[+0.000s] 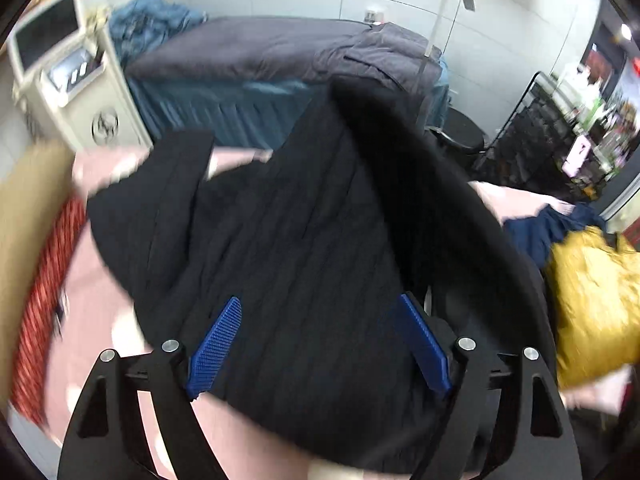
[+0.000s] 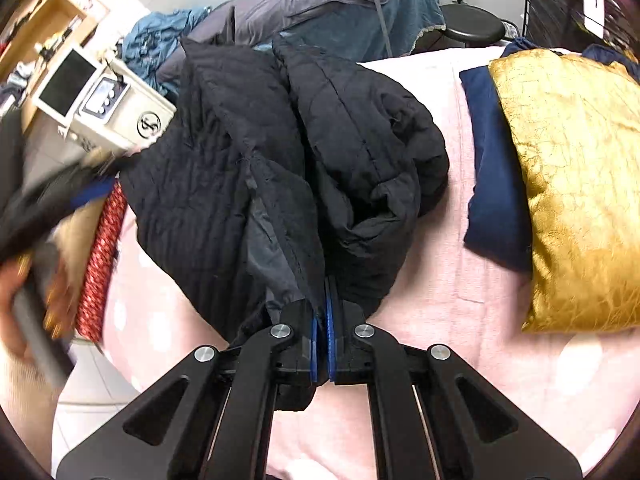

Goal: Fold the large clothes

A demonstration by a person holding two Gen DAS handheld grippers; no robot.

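Note:
A black quilted jacket [image 2: 248, 168] lies bunched on a pink spotted bedcover [image 2: 440, 312]. My right gripper [image 2: 323, 284] is shut on a gathered edge of the jacket at its near side, the blue pads pressed together on the fabric. In the left wrist view the same jacket [image 1: 320, 220] fills the middle. My left gripper [image 1: 320, 300] hovers over it with its blue pads [image 1: 216, 348] wide apart and nothing pinched between them. That view is blurred. The left gripper [image 2: 80, 192] also shows as a dark smear at the left edge of the right wrist view, above a person's hand [image 2: 16, 308].
A gold cushion [image 2: 572, 184] rests on a navy cloth [image 2: 492, 168] at the right of the bed. A red patterned cloth [image 2: 100, 256] hangs at the left edge. Beyond stand a white machine [image 2: 104, 100], a grey-covered couch [image 1: 248, 48], a black stool [image 2: 472, 28] and a dark rack [image 1: 532, 132].

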